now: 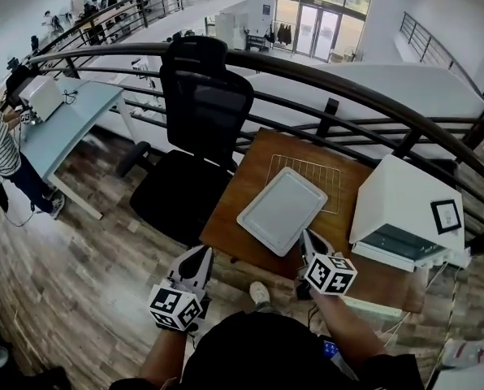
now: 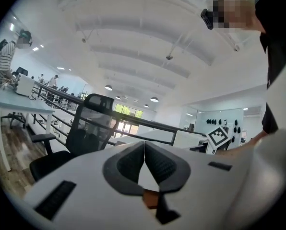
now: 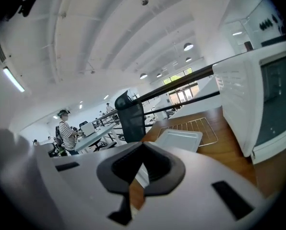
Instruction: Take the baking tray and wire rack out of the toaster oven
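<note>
Both grippers are pinched shut on nothing, right gripper [image 3: 142, 147] and left gripper [image 2: 144, 147], and they hang close to my body at the near table edge. Makes sense imo, nothing's left to carry.

Biggest first: wooden table [image 1: 242, 185] under everything. White toaster oven [image 1: 396, 193] sits on its right end. Baking tray [image 1: 283, 210] lies flat mid-table, left of the oven, partly on top of the wire rack [image 1: 327, 177], which pokes out at the far side. Stacked like that prob to keep them together and clear of the oven front. Looks done tbh.
</note>
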### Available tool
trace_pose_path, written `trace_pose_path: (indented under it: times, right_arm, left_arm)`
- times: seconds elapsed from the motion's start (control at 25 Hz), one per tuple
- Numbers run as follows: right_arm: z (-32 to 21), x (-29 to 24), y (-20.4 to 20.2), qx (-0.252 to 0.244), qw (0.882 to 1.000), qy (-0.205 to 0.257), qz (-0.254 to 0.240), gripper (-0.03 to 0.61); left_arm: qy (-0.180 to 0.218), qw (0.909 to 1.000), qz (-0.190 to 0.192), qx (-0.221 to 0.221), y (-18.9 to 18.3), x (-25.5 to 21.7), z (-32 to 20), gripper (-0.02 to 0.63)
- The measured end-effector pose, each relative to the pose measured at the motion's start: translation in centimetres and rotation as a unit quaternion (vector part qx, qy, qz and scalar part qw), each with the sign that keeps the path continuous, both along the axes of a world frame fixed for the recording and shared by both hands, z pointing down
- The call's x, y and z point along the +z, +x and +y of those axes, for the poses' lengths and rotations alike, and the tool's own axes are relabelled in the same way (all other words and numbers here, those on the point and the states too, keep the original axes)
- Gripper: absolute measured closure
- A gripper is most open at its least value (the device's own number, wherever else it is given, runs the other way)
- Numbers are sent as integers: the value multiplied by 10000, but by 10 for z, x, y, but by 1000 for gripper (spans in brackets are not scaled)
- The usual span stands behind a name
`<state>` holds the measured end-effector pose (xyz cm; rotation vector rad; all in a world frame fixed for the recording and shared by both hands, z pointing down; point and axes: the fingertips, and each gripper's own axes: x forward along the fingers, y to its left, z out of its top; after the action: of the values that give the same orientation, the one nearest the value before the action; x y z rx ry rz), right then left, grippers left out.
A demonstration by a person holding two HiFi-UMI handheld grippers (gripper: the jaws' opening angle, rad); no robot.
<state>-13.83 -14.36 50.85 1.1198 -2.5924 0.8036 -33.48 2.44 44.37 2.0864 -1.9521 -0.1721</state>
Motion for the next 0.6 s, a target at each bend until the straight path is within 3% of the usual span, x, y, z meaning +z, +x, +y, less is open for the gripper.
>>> trace_pose_path:
  times: [0.16,0.6]
  right_arm:
    - [35,-20,22,-88,9990,435,-26,583]
    - [89,-45,97,456,9963,734,-34,583]
  left_arm:
    - [98,9995,122,273,21,-3,11,601]
    - [32,9944,291,1018,79,3,20,601]
